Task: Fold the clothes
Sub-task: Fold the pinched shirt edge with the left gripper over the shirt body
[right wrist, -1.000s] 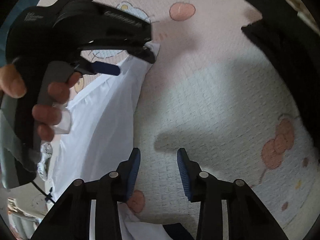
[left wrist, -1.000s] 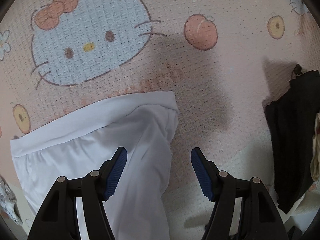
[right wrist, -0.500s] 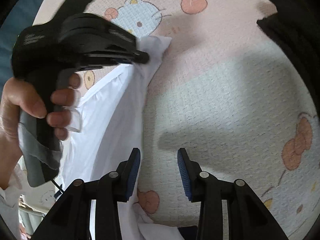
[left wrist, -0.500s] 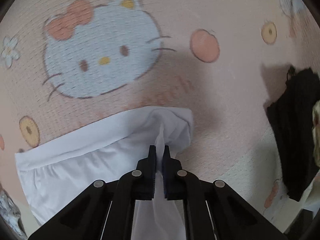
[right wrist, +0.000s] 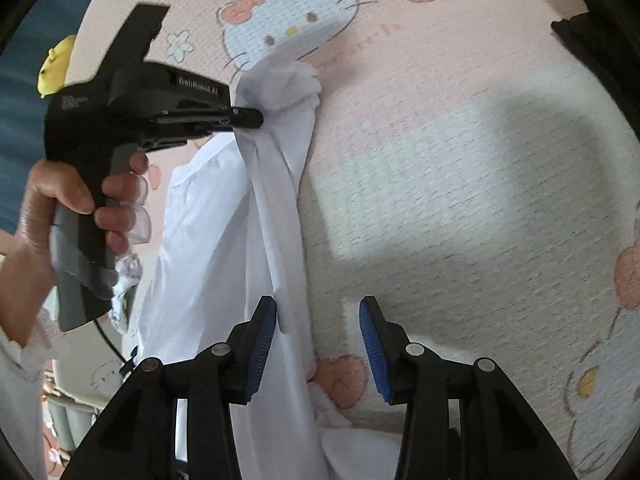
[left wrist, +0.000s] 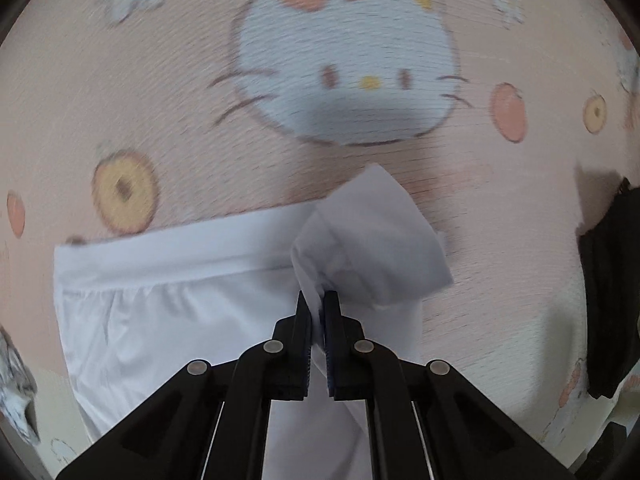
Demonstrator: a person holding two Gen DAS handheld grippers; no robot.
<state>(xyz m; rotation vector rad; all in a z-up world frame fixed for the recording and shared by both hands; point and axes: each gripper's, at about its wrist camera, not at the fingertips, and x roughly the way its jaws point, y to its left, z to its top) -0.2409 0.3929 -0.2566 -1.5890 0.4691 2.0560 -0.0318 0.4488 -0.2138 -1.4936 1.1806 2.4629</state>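
Observation:
A white garment (left wrist: 180, 304) lies on a pink cartoon-cat blanket (left wrist: 160, 100). My left gripper (left wrist: 318, 300) is shut on a bunched corner of it, and the pinched cloth stands up off the blanket. The right wrist view shows the same left gripper (right wrist: 256, 119), held by a hand (right wrist: 60, 196), lifting the white garment (right wrist: 224, 240) into a taut ridge. My right gripper (right wrist: 318, 316) is open near the lower part of that ridge. Its left finger touches the cloth, and nothing is clamped between the pads.
A black garment (left wrist: 608, 292) lies at the right edge of the blanket (right wrist: 460, 160), with a corner of black garment (right wrist: 580, 36) at upper right. A yellow plush toy (right wrist: 54, 66) sits at far left. Patterned cloth (left wrist: 14, 396) shows at lower left.
My left gripper went from open over the white garment to shut on its corner, then lifted and pulled it up. My right gripper stayed open and drew closer to the cloth.

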